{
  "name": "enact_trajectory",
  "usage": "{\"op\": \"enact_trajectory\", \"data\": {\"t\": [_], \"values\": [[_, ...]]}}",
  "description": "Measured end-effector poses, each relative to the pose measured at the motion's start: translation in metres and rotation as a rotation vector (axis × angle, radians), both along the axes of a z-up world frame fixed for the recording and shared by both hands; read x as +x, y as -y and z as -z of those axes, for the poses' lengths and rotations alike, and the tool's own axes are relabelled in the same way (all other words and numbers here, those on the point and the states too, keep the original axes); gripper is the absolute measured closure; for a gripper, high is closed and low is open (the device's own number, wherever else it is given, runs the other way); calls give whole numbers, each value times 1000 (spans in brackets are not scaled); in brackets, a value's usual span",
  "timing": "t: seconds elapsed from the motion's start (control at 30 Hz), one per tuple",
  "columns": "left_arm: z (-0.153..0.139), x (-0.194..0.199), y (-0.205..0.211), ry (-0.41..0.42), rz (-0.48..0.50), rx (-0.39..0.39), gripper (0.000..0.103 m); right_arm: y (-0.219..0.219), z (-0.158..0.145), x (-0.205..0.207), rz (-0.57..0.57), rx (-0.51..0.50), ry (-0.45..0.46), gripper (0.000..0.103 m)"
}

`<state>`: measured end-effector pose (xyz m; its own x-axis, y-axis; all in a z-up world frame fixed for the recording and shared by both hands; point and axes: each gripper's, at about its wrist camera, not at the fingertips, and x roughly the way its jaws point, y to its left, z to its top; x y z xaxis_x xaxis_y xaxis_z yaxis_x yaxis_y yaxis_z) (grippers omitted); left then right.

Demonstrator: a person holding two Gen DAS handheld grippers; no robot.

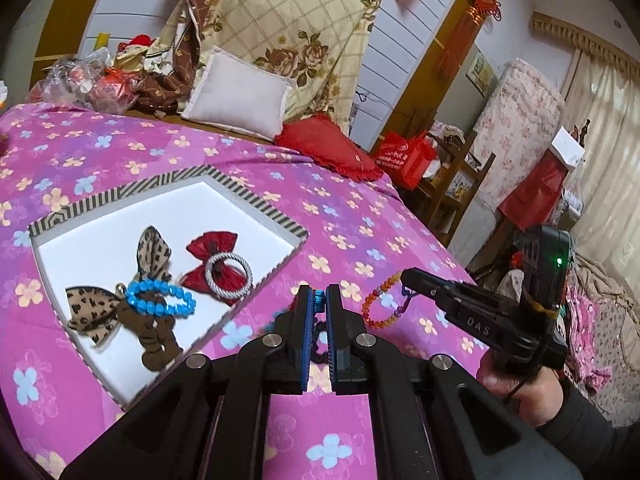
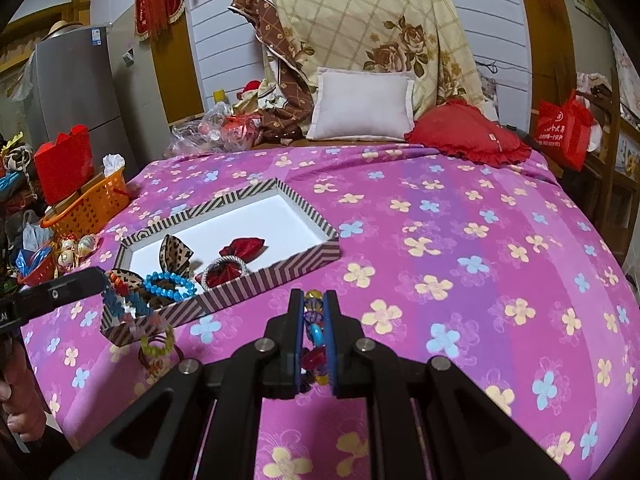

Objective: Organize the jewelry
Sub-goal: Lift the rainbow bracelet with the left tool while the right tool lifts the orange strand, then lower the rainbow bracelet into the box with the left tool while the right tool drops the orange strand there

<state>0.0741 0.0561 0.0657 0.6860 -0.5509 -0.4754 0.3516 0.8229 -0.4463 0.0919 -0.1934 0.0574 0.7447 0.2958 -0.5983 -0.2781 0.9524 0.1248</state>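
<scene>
Left tool (image 1: pixel 320 300) clamped on blue beaded piece (image 1: pixel 319 295), right tool (image 2: pixel 314 312) – marked "DAS" – gripping multicoloured bead bracelet (image 2: pixel 313 330)

Right gripper (image 1: pixel 404 278): black body, "DAS" lettering, green indicator lit. Blue-edged fingers (image 2: pixel 298 320), silver pivot screws. Dark sleeve (image 1: pixel 580 432).

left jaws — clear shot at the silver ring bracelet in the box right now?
Probably not yet. The left gripper is already shut on a bright blue beaded piece, so it would have to drop that first. The path itself looks free: the silver ring bracelet lies uncovered in the open striped box.
</scene>
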Motion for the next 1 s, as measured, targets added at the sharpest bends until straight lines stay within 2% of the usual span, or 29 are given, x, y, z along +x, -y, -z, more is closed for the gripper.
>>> {"op": "enact_trajectory", "data": {"t": [0.37, 0.63, 1.0], "values": [[-8, 12, -14, 22, -41, -39, 102, -23, -7, 7, -31, 1, 19, 94], [-14, 21, -30, 45, -91, -72, 102, -44, -23, 21, -61, 11, 40, 94], [-6, 41, -49, 17, -160, -68, 102, -83, -21, 58, -97, 37, 26, 94]]}}
